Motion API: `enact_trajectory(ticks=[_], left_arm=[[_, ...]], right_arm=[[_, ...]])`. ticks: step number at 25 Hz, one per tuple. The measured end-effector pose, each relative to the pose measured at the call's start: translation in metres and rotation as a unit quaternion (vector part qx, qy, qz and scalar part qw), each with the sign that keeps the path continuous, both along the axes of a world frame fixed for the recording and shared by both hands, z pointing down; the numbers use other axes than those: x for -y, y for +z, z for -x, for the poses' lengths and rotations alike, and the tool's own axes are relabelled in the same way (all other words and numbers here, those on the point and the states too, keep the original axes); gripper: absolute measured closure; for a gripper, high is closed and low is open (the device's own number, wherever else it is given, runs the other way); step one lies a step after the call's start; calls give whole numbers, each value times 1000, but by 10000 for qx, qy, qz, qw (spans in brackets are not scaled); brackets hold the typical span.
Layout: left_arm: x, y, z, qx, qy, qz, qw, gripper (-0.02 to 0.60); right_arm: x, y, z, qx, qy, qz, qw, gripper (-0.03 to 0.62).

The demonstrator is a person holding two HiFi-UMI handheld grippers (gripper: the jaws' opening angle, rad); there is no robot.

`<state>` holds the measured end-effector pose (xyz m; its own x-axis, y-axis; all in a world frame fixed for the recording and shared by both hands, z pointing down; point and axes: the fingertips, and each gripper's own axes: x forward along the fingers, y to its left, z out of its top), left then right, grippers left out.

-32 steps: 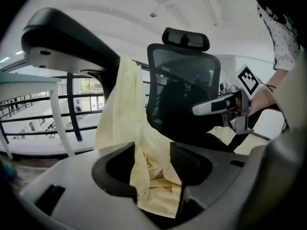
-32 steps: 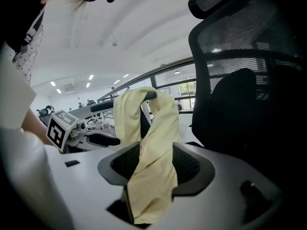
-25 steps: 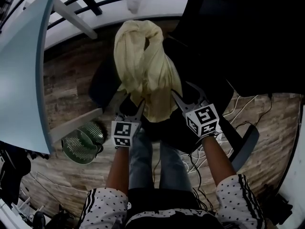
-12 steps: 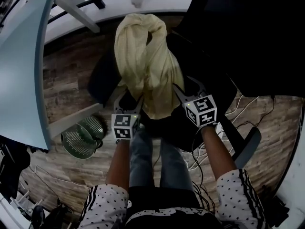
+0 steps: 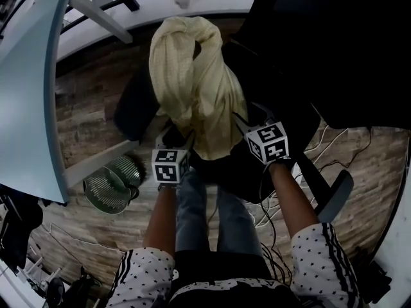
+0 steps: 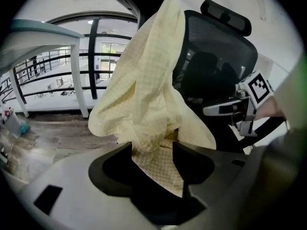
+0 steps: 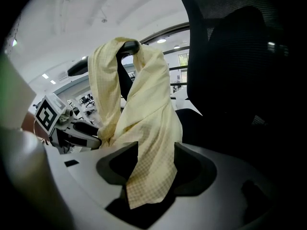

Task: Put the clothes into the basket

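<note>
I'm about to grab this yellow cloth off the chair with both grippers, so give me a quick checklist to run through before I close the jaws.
1. Jaws of the left gripper apart: ok, wide, they have just been opening.
2. Jaws of the right gripper apart: ok, wide, they have just been opening.
3. The yellow cloth between both pairs of jaws: ok.
4. Cloth gripped: not ok, neither gripper presses on it yet.
5. Cloth free of the chair: not ok, it is draped over a black chair part.
6. The basket located: ok, green, on the floor at the person's left; contents cannot tell.
</note>
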<state>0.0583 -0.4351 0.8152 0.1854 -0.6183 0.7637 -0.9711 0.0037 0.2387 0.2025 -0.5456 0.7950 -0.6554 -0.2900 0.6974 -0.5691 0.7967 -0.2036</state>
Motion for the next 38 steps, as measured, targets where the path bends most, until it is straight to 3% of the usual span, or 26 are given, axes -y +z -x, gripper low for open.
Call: enact_trajectory(ticks=[6,17,30,32,34,38], left_arm=[[1,9,-3,-115,-67,218,9997,324],[15,10,-20,-397,119,224,9989,324],[21,10,-25,-415,179,223,9987,328],[21,9,-24,-400,170,196,9989,346],[21,8,-24,-354,192,175,9990,395],[21,4,-28,-312,363,95,9988,492]], right_arm=[[2,16,-5,-184,54,185,9996,370],[-2,43,-8,-581,-8,590,9966,367],[-24,54,11,-372,-131,1101,9931,372],[-30,53,16,-309,-191,1177,9924,388],[-34,51,20,-265,-246,1180,9924,461],[-41,47,29,-102,-293,1226,9920,525]])
